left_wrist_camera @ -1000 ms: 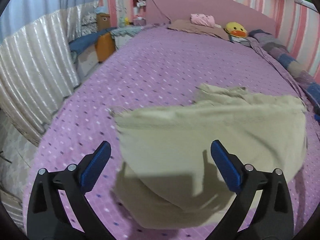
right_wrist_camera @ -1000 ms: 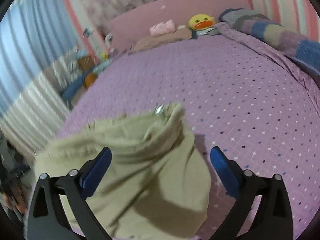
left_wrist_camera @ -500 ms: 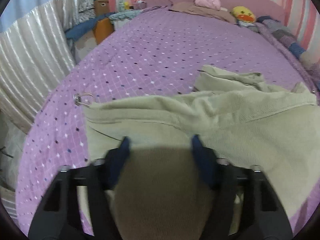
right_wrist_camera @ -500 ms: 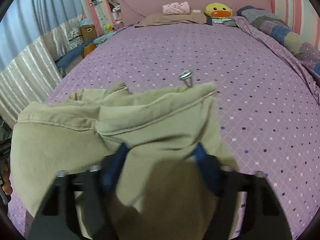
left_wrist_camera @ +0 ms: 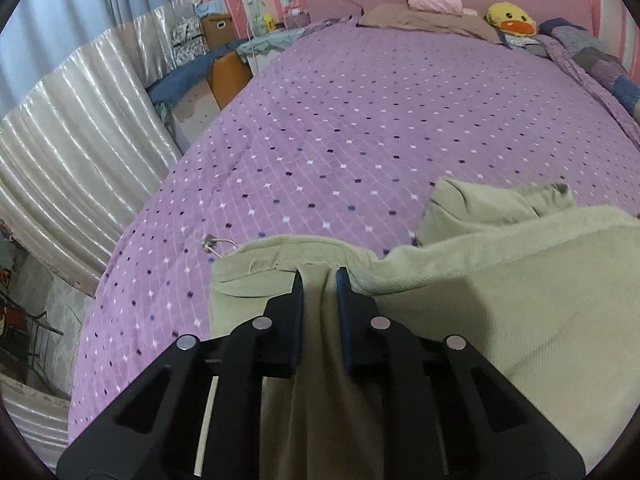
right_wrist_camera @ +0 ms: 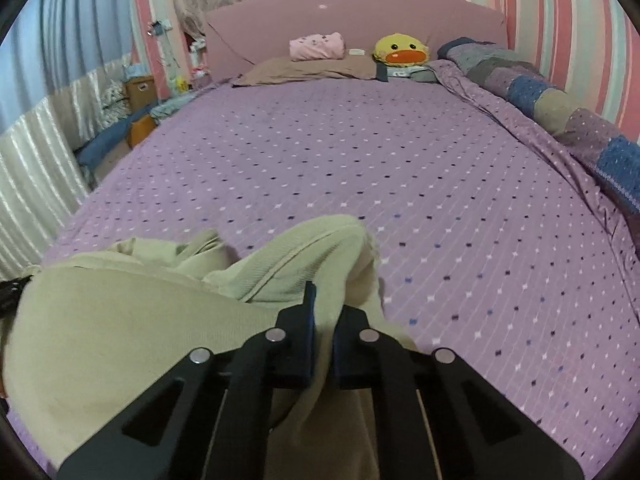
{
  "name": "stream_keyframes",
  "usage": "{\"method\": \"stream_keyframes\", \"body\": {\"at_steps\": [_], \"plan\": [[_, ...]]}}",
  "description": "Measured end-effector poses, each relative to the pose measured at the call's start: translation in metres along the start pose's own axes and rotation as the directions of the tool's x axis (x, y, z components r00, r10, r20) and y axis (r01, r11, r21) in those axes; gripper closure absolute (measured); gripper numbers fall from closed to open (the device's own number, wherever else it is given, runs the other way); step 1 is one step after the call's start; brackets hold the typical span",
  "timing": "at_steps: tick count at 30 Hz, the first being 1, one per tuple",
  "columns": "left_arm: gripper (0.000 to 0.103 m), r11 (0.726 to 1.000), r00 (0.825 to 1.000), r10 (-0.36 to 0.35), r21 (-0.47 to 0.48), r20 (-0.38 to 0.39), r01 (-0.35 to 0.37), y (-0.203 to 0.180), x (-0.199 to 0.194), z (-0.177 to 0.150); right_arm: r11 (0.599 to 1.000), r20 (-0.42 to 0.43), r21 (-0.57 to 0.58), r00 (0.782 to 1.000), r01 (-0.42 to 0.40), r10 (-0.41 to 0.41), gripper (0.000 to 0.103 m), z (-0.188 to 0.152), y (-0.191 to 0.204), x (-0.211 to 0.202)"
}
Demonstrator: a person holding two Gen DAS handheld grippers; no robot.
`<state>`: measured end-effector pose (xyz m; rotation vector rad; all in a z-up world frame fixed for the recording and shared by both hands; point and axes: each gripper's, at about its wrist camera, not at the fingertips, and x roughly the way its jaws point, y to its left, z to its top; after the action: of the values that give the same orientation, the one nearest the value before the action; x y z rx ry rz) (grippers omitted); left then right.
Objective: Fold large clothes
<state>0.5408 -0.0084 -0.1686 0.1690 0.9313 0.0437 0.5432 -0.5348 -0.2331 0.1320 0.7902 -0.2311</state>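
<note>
On the near edge of the purple bed [right_wrist_camera: 400,168]: both corners of the khaki garment [left_wrist_camera: 500,320] pinched.

Left gripper [left_wrist_camera: 319,280] clamped on thick ribbed fabric at the left corner, right gripper [right_wrist_camera: 325,304] clamped on a bunched fold at the right corner, jaws just closed on cloth in both. Heavy corduroy-looking weave, stitched hems, metal ring [left_wrist_camera: 218,244] poking out by the left corner. Probably gripping several layers, so could lift lumpy or drag the whole pile. Could also snag that ring on the dotted quilted cover, or slip off the thick hem and wreck the fold line.
</note>
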Motion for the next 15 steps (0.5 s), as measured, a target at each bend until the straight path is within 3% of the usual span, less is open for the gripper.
{"method": "stream_keyframes", "body": {"at_steps": [6,7,8,11,15], "plan": [[0.089,0.996,0.995,0.088,0.028,-0.046,-0.087,-0.008,0.044,0.02,0.997,-0.048,-0.024,0.996,0.075,-0.076,0.097,0.014,0.005,0.046],[0.091,0.994,0.994,0.102,0.032,-0.049,-0.1,-0.009,0.051,0.02,0.996,-0.065,-0.026,0.994,0.083,-0.084,0.097,0.013,0.005,0.057],[0.099,0.993,0.991,0.118,0.031,-0.061,-0.117,-0.01,0.061,0.02,0.996,-0.076,-0.025,0.993,0.085,-0.087,0.097,0.011,0.005,0.065],[0.102,0.997,0.991,0.071,-0.015,-0.109,-0.073,-0.001,0.083,0.018,0.997,-0.113,0.002,0.991,0.073,-0.072,0.1,0.002,0.003,0.088],[0.103,0.998,0.994,0.027,-0.054,-0.103,-0.032,0.003,0.098,0.011,0.998,-0.128,0.021,0.99,0.062,-0.059,0.1,-0.007,0.003,0.106]]}}
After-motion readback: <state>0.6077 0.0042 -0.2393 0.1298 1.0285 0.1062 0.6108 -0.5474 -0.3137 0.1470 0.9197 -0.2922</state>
